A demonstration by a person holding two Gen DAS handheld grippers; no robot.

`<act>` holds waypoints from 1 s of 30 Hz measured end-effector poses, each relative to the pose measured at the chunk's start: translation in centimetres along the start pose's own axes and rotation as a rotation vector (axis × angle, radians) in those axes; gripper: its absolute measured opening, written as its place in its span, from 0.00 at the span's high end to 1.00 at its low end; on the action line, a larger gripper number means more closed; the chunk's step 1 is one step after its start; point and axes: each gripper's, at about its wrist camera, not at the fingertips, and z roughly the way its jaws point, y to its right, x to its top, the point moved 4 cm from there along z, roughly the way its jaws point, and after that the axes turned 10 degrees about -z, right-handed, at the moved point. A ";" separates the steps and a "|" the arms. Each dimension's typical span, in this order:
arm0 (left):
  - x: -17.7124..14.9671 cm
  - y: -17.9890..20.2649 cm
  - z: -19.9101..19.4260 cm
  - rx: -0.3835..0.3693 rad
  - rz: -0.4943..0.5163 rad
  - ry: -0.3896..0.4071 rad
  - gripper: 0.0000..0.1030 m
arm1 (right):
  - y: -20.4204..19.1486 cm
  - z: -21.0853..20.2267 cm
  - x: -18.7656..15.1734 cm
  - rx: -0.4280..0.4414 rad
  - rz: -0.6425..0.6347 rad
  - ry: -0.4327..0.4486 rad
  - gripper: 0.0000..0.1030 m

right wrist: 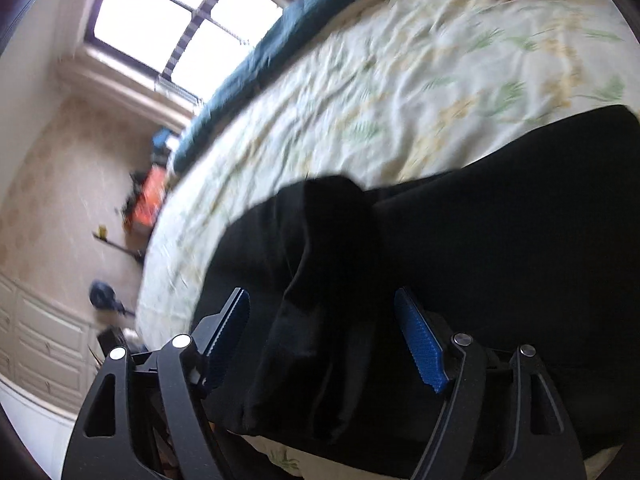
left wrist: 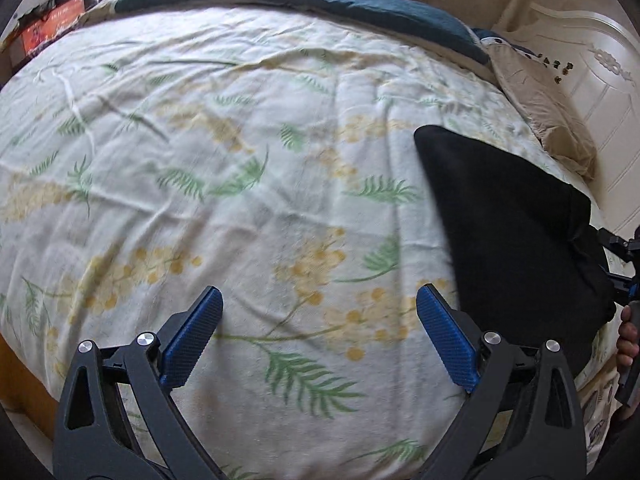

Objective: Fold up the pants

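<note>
The bed (left wrist: 200,128), under a floral sheet, fills both views, and the black pants (left wrist: 508,232) lie as a compact dark slab at the right of the left wrist frame, long axis running from centre-right down toward the lower right edge, where part of the right-hand tool shows. The right gripper (right wrist: 322,334) is plainly the nearer: its fingers stand apart, gripping nothing, with a raised bunch of pants cloth lying between them in the lower centre of its frame. The left gripper (left wrist: 320,336) has its fingers wide apart over bare sheet, pants off to its right.
</note>
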 end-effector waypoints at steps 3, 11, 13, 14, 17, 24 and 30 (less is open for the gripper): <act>-0.3 -0.3 -0.1 -0.002 0.004 0.001 0.06 | -0.7 1.2 0.0 -0.021 -0.032 -0.044 0.27; -0.5 0.2 0.2 0.019 0.035 0.012 0.05 | -2.8 2.6 -0.5 -0.072 -0.124 -0.118 0.54; -0.6 0.3 0.2 0.005 0.035 0.007 0.05 | -2.8 2.6 -0.6 -0.124 -0.163 -0.123 0.71; -0.6 0.4 0.1 0.002 0.036 0.007 0.05 | -2.8 2.3 -0.6 -0.105 -0.159 -0.112 0.81; -0.7 0.7 -0.1 -0.019 0.041 0.004 0.05 | -3.2 0.8 -0.1 -0.051 -0.138 -0.068 0.86; -0.4 3.1 -0.9 -0.092 0.056 -0.009 0.05 | -3.4 -5.3 2.2 -0.057 -0.179 0.063 0.87; -0.7 7.0 -0.8 -0.143 0.118 -0.024 0.06 | 1.8 -10.4 2.7 -0.160 -0.110 0.121 0.87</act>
